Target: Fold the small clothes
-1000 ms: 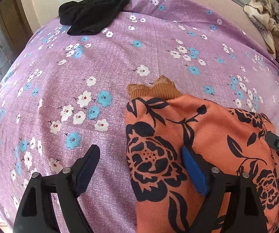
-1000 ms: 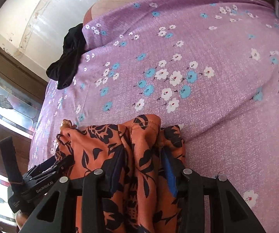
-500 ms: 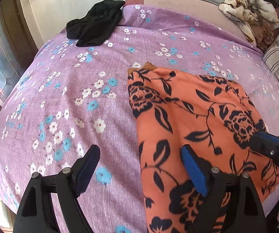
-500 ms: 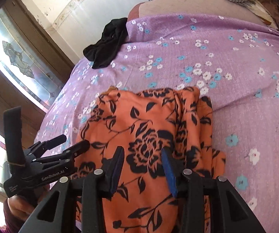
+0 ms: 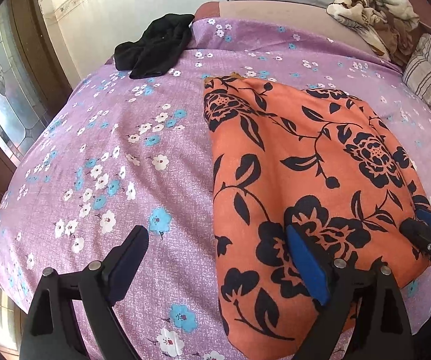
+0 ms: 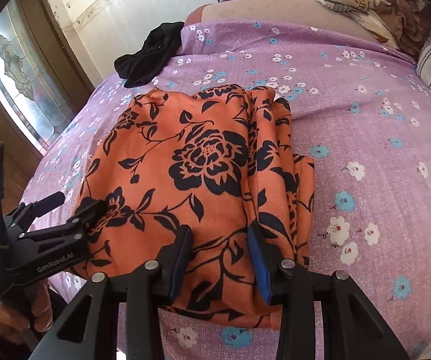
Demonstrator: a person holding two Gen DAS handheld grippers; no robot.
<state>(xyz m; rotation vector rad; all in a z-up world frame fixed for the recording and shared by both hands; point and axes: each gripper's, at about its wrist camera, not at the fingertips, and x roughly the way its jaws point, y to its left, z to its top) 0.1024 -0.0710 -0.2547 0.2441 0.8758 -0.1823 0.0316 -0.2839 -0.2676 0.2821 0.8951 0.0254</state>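
Orange floral garment [image 5: 299, 162] lay flat on the purple bedsheet [image 5: 119, 156].

Left gripper [image 5: 215, 258] was opening wide, straddling the garment's left edge, gripping nothing. Right gripper [image 6: 220, 258] stood half-closed over the garment's near hem (pad contact unclear). Black cloth [image 5: 155, 48] lay beyond.

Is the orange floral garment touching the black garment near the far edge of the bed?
Apart. The left wrist view shows bare purple bedsheet between the orange floral garment and the black garment.

orange garment [image 5: 305, 162] — smooth matt cloth | bedsheet [image 5: 119, 156] — coarse-woven cotton look
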